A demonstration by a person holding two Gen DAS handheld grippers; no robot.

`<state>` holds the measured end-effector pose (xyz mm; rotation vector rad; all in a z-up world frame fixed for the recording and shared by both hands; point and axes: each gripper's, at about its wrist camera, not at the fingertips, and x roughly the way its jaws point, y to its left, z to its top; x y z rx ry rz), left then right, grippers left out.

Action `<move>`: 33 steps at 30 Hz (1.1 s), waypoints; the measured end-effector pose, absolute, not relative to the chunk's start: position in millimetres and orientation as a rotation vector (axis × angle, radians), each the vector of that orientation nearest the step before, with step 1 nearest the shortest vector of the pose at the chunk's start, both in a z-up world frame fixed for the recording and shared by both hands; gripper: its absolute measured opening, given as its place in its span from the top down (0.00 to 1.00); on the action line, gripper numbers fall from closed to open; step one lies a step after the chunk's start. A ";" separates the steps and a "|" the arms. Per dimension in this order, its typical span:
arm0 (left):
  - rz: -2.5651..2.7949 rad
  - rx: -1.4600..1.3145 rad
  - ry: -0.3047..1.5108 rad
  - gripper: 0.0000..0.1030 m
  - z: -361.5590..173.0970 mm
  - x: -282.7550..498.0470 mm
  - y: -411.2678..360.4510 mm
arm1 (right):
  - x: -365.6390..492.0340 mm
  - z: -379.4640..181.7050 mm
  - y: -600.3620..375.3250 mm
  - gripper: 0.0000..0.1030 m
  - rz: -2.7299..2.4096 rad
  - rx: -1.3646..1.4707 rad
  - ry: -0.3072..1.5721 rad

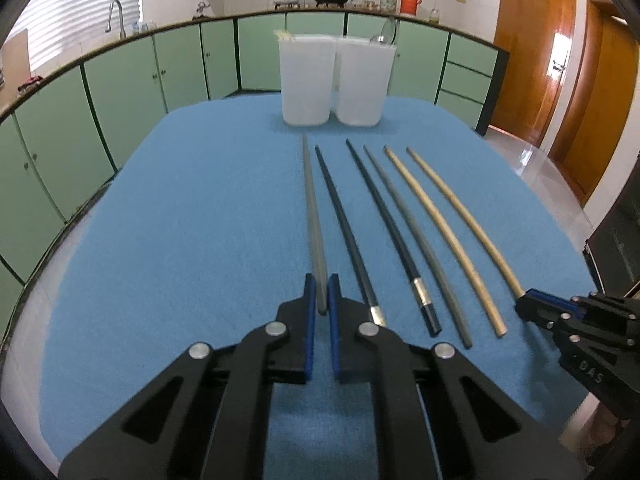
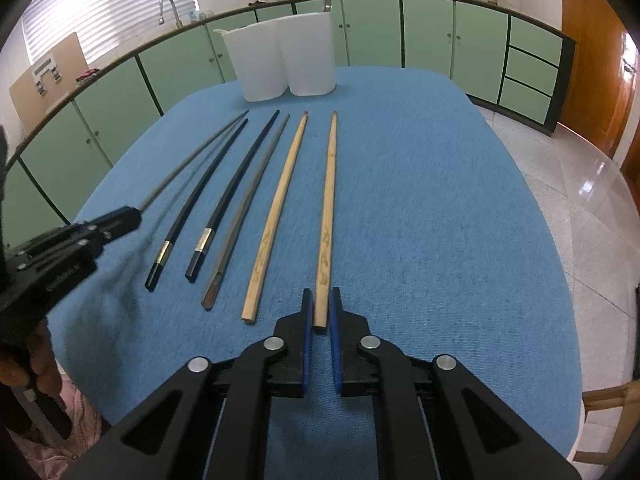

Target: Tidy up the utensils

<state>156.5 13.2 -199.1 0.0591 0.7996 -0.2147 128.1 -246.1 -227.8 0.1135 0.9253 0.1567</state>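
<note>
Several chopsticks lie side by side on the blue table mat [image 1: 180,220]. My left gripper [image 1: 321,282] is shut on the near end of the leftmost grey chopstick [image 1: 313,208]; in the right wrist view this gripper [image 2: 135,214] holds the same grey chopstick [image 2: 196,154]. My right gripper [image 2: 320,296] is shut on the near end of the rightmost wooden chopstick [image 2: 329,200], and it also shows in the left wrist view [image 1: 525,302]. Between them lie two black chopsticks [image 1: 348,232], another grey chopstick [image 1: 416,240] and a second wooden chopstick [image 1: 444,236].
Two white plastic containers [image 1: 307,80] [image 1: 360,80] stand together at the far edge of the mat, with a spoon [image 1: 386,32] sticking out of the right one. Green kitchen cabinets [image 1: 120,92] run behind the table. A hand [image 2: 24,364] shows at the lower left.
</note>
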 end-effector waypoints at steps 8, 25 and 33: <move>-0.217 0.001 0.858 0.93 -213.4 155.6 23.3 | 128.0 -229.7 -248.1 0.92 0.155 0.124 0.925; -0.199 0.040 0.845 0.70 -224.5 157.8 18.0 | 125.8 -231.6 -253.7 0.92 0.165 0.154 0.911; -0.171 0.037 0.814 0.75 -227.4 152.2 15.3 | 128.0 -231.9 -251.9 0.92 0.163 0.160 0.909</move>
